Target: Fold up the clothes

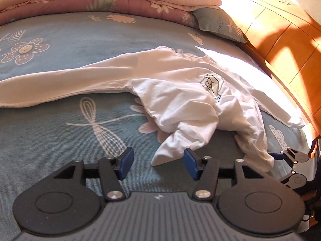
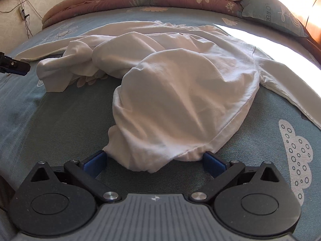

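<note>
A blue-grey woven bedspread printed with pale flowers, dragonflies and dotted clouds covers the bed beneath and ahead of the tool in both wrist views. At the far end, well ahead of the tool, lies a folded pink quilt with a floral print, its cream layer on top. Just right of the quilt sits a teal pillow with lettering. An orange-brown wooden headboard runs along the far right, lit by sun. In the right wrist view, dark cables hang on a cream wall at far left.
</note>
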Demonstrator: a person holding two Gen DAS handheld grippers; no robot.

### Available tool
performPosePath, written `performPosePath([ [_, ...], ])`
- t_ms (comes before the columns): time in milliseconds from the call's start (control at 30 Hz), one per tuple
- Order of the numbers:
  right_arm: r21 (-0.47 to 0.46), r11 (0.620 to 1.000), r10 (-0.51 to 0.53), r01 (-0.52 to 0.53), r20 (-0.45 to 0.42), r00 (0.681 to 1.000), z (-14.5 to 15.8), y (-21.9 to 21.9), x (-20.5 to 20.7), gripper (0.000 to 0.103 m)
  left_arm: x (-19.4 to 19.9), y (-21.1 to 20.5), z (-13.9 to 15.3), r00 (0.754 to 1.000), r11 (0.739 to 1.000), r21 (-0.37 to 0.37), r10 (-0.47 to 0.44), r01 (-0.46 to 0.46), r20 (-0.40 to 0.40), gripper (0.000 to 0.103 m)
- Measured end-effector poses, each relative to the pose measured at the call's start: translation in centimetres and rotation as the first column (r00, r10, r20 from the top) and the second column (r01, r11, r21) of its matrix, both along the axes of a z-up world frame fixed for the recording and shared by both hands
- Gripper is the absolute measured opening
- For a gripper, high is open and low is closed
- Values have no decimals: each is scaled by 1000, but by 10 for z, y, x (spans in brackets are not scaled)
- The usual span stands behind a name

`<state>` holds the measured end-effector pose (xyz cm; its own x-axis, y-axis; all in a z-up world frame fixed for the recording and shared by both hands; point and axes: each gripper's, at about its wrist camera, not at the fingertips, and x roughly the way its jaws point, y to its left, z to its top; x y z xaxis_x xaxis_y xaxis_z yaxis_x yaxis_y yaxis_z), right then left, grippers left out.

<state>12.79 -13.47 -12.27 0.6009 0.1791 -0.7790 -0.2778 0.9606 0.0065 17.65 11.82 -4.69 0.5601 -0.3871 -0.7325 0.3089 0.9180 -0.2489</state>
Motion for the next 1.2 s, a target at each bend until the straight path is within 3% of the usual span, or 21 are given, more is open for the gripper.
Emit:
performPosePath([
  [167, 47, 999, -10, 7, 56, 998, -2, -8, -7, 103, -14, -33, -2, 995, 994, 82, -81, 77, 55, 66],
  [367, 126, 992, 0, -3, 22, 1000, 5, -26, -12, 103, -9, -52, -22, 990, 976, 200, -102, 81, 99, 66],
  [567, 70, 997, 39, -41, 31, 999, 4, -23, -20, 103, 14, -65, -38, 984, 968, 228, -131, 101, 118, 63],
  [733, 225, 972, 63, -62, 4, 998, 14, -37, -25, 103, 23, -66, -46, 986, 975, 195, -132, 111, 99, 63],
  [800, 324, 945, 68, -52, -39, 997, 11, -46, -21, 103, 24, -66, -51, 987, 973, 200, -134, 113, 91, 63],
  [900, 491, 871, 11, 22, -65, 998, 3, -63, -14, 103, 26, -64, -55, 987, 976, 188, -133, 114, 91, 63],
  [1033, 687, 716, -79, 127, -102, 992, -10, -86, 10, 103, 31, -62, -55, 989, 984, 148, -116, 102, 89, 64],
  [1133, 768, 604, -174, 215, -137, 975, -18, -96, 28, 103, 35, -59, -54, 992, 990, 109, -95, 86, 81, 64],
  [1200, 754, 608, -190, 250, -168, 967, -15, -93, 33, 103, 38, -57, -53, 994, 994, 84, -82, 76, 75, 64],
])
